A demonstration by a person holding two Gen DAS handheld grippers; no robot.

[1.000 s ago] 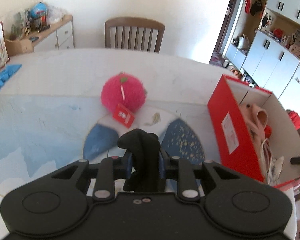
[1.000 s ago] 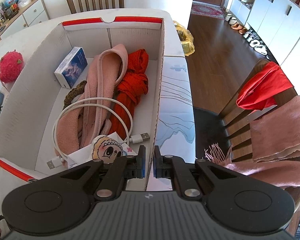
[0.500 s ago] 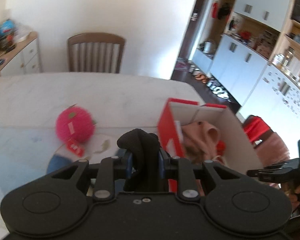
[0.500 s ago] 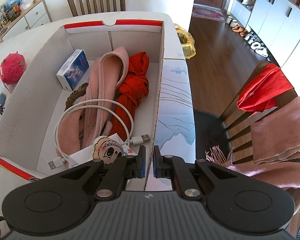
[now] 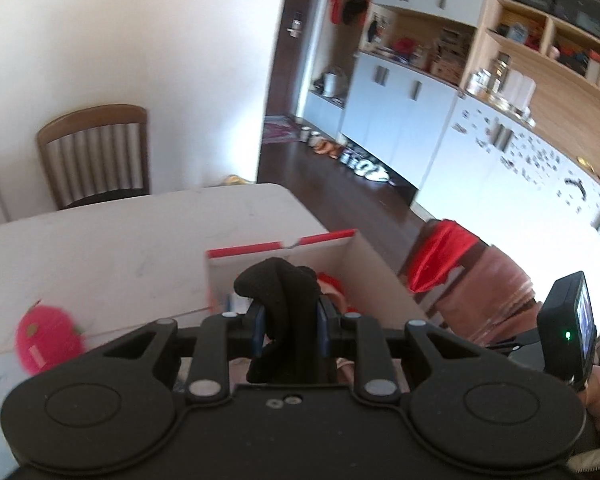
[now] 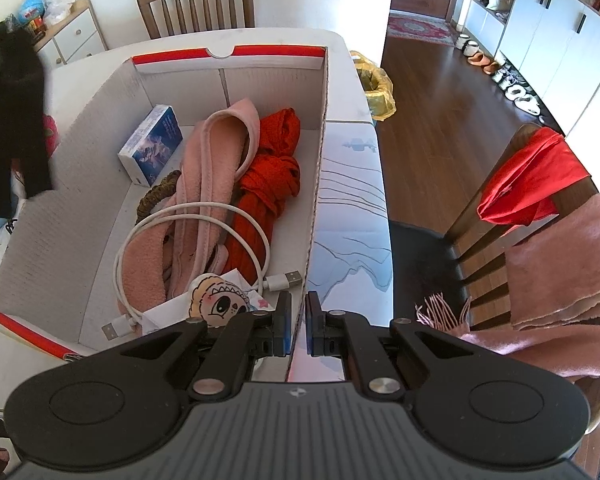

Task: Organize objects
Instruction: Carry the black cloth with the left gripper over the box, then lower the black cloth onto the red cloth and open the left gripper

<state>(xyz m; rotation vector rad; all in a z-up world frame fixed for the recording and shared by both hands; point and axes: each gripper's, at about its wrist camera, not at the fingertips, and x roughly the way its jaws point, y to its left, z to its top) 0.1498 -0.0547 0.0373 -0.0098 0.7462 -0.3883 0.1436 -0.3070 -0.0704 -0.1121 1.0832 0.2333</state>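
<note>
A: We log the task item first: a limp black knitted cloth [image 5: 284, 300], possibly a sock or glove, clamped between the blue pads of the left gripper [image 5: 290, 330]. The fingers are closed down to the thickness of the fabric.

B: Change against the frame one second back?

A: Then the cloth hung over the blue-patterned mat, with the fluffy pink pompom ball [image 5: 46, 340] straight ahead. Now the left wrist view has swung right: the ball sits at the lower left, and the red-rimmed white cardboard box [image 6: 320, 160] lies directly beyond the cloth. In the right wrist view the cloth [image 6: 8, 120] now appears in the air at the box's left wall; it was absent there before.

B: Meaning?

A: We judge that transport is nearly finished and release over the box is the next step.

B: Orientation?

A: The long axis runs roughly vertical. A folded bulge stands above the pads; the loose end hangs down, outside or at the left wall. We cannot tell which.

B: Right tool?

A: The right gripper [image 6: 295, 330] is unchanged, nipped onto the box's right wall with only the cardboard between its fingers. Inside lie a pink fleece garment [image 6: 216, 168], red fabric [image 6: 272, 172], a white USB cable [image 6: 188, 248] and a small blue-and-white carton [image 6: 152, 144].
</note>
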